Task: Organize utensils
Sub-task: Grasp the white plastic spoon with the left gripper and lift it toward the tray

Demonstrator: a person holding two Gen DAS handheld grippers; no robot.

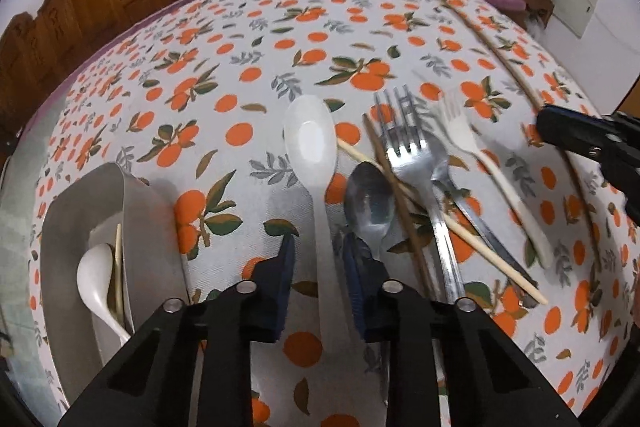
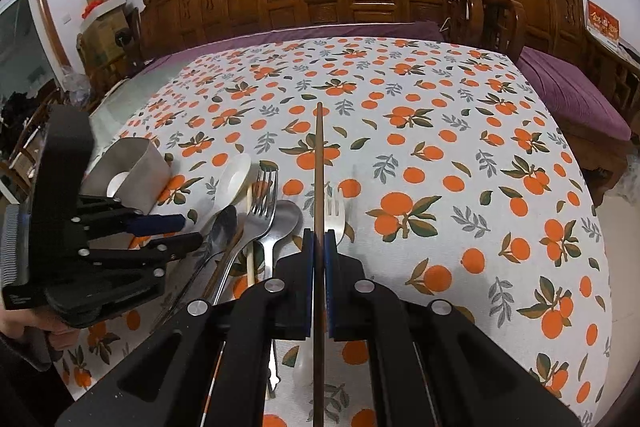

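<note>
Translucent plastic spoon [image 1: 316,163]: light, slippery; grip mid-handle. Left tongs [image 1: 320,291] released astride it; right tongs [image 2: 319,283] clenched on brown chopstick [image 2: 319,163].

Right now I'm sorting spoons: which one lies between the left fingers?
The translucent plastic spoon: its handle runs between the open left gripper. The metal spoon lies just right; the white spoon sits in the holder.
</note>
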